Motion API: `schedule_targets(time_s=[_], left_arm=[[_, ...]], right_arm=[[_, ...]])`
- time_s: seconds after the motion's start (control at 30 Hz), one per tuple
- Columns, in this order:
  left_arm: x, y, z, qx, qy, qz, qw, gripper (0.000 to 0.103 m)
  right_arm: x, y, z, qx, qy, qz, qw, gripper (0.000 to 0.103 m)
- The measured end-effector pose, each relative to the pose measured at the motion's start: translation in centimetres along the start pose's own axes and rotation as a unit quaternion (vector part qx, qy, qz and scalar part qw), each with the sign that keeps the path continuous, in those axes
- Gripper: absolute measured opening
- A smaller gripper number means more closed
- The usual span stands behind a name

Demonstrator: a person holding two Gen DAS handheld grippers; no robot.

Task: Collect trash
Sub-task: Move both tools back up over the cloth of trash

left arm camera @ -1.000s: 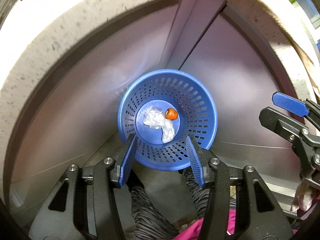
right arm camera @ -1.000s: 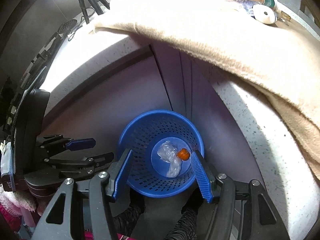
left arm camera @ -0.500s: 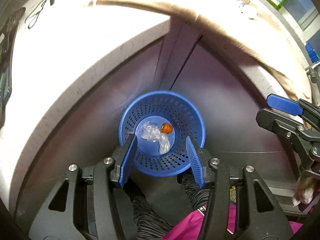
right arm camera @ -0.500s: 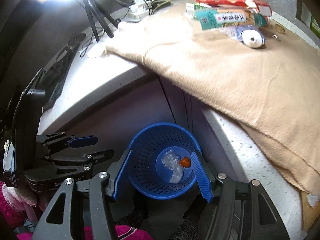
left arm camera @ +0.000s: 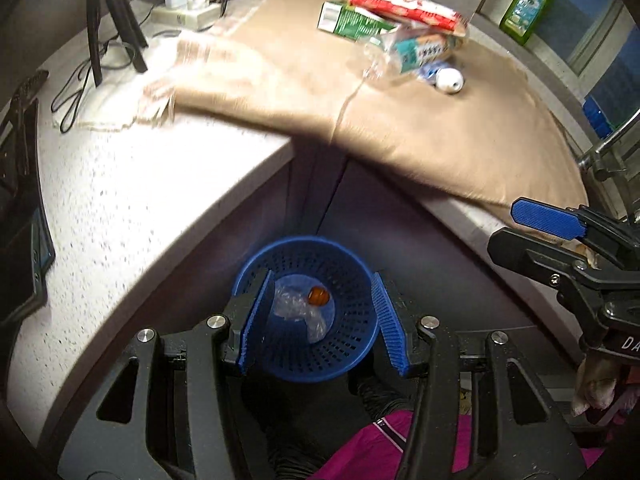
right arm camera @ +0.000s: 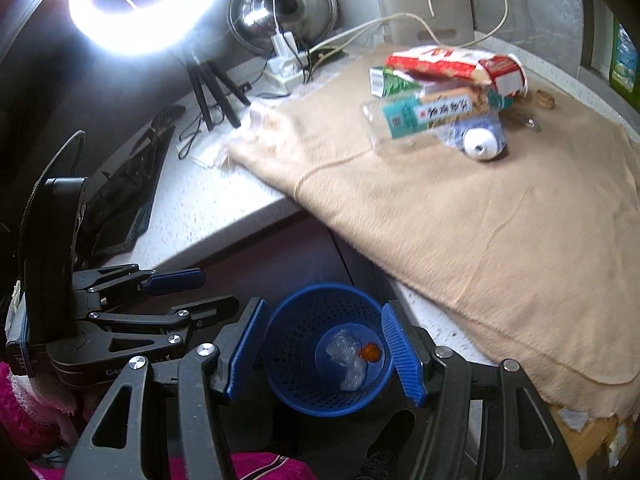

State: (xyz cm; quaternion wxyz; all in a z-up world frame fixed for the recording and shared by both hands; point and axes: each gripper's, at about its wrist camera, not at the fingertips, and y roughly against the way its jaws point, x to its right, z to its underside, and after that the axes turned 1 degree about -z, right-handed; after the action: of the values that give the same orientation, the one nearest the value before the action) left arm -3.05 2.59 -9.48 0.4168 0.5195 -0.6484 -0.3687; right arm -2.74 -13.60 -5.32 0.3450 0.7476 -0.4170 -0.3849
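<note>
A blue perforated basket [left arm camera: 344,272] [right arm camera: 296,320] stands on the floor below the counter's corner. In it lie a crumpled clear wrap [left arm camera: 294,306] [right arm camera: 346,356] and a small orange piece [left arm camera: 318,295] [right arm camera: 370,352]. My left gripper [left arm camera: 320,326] hangs open high above the basket, nothing between its blue pads. My right gripper [right arm camera: 324,352] is open and empty too, beside the left one. On the beige cloth [left arm camera: 420,120] [right arm camera: 460,220] sits a pile of trash: a red-and-white bag [right arm camera: 456,62], a green box [right arm camera: 394,80], a teal-labelled clear bottle [right arm camera: 432,114] and a white-capped item [right arm camera: 480,142].
A speckled white counter [left arm camera: 132,200] wraps the corner. On it stand a tripod [left arm camera: 116,16] with a ring light [right arm camera: 144,4], a power strip with cables [left arm camera: 192,4], and a dark device [right arm camera: 124,188]. A green soap bottle [left arm camera: 524,8] stands at the far right. Pink clothing [left arm camera: 376,448] shows below.
Both grippers have risen away from the basket and tipped up. The basket looks smaller and the countertop with the cloth and trash pile has come into view. Jaws unchanged.
</note>
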Motion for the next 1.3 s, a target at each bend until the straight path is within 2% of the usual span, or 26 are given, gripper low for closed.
schedule_targets(time_s=[0.5,0.9,0.93,1.0,1.3], left_arm=[[2.3,1.4,-4.7,0.044,-0.002,0.015,0.9989,0.051],[4.6,0.6,-9.0,0.059,-0.012,0.019,0.9980,0.052],[4.8,0.5,-9.4,0.059,-0.015,0.019,0.9980,0.052],[5.3,0.2,-10.2,0.060,-0.020,0.020,0.9978,0.061],[6.9,-0.8,-14.6,0.067,-0.022,0.029,0.9971,0.062]], right_arm=[[4.1,3.4,-3.5,0.050,-0.026,0.018,0.998,0.063],[9.6,5.6,-6.5,0.087,-0.051,0.040,0.994,0.076],[10.0,5.7,-6.6,0.090,-0.054,0.041,0.994,0.076],[11.0,5.9,-7.1,0.093,-0.059,0.042,0.993,0.076],[15.5,6.1,-9.9,0.104,-0.079,0.050,0.990,0.077]])
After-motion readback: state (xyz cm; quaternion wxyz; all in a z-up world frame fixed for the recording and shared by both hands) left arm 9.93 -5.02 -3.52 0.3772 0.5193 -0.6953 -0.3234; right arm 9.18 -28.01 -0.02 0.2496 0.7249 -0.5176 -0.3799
